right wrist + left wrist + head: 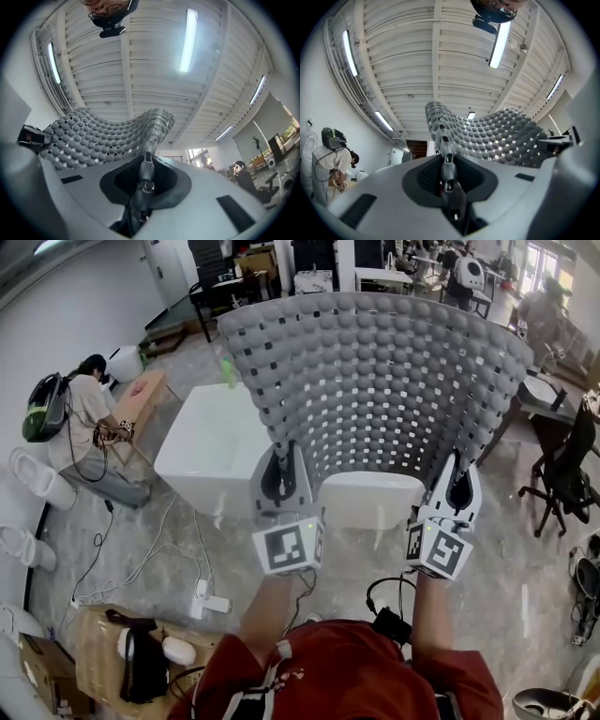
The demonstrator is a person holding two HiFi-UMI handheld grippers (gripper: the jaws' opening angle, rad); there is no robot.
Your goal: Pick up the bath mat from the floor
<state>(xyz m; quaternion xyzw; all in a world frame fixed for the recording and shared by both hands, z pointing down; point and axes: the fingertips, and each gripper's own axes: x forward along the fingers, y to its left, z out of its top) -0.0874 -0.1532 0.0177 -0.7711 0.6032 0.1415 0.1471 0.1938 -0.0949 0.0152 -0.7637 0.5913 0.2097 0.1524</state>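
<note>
The grey bath mat, a rubbery sheet of round bumps and small square holes, hangs lifted in front of me and stands up like a curved wall. My left gripper is shut on its lower left edge and my right gripper is shut on its lower right edge. In the left gripper view the bath mat runs up from between the jaws against the ceiling. The right gripper view shows the bath mat pinched between the jaws the same way, arching to the left.
A white bathtub stands on the marble floor behind the mat. A person crouches at the left near toilets. Cables and a power strip lie at lower left. An office chair stands at the right.
</note>
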